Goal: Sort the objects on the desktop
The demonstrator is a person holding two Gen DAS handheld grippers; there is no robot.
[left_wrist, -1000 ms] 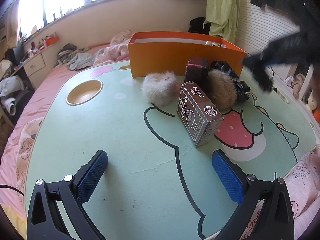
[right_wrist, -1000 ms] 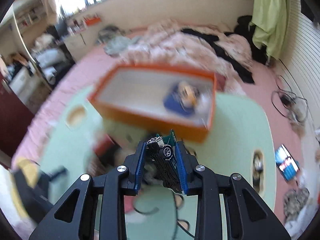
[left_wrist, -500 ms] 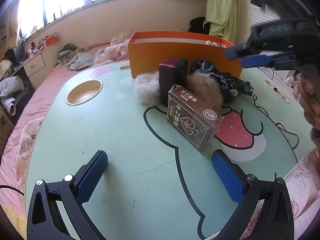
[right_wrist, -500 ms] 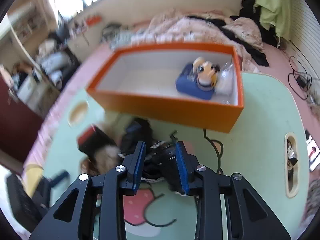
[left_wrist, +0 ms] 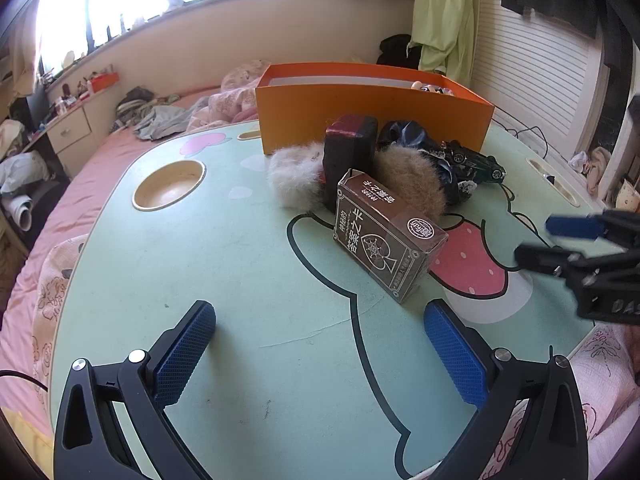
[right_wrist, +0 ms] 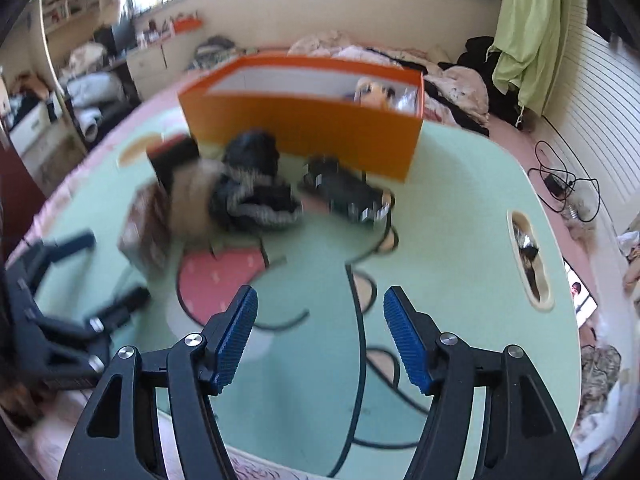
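- Only the left wrist view is sharp: the brown card box [left_wrist: 390, 236] lies in front of two fur pompoms [left_wrist: 296, 180], with the green toy car [left_wrist: 476, 162] at 2 o'clock, just beside the orange box [left_wrist: 372, 114].
- Left gripper [left_wrist: 320, 354]: fingers wide, empty.
- Right gripper [right_wrist: 320, 334]: fingers have just been opening, nothing between them.
- The counter [right_wrist: 460, 208] is mint green with cartoon print, on a pink bed [left_wrist: 104, 168].

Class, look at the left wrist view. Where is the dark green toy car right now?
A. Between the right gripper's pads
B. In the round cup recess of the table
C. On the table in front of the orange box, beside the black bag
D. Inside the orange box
C: the toy car rests on the table before the orange box, next to the black bag.
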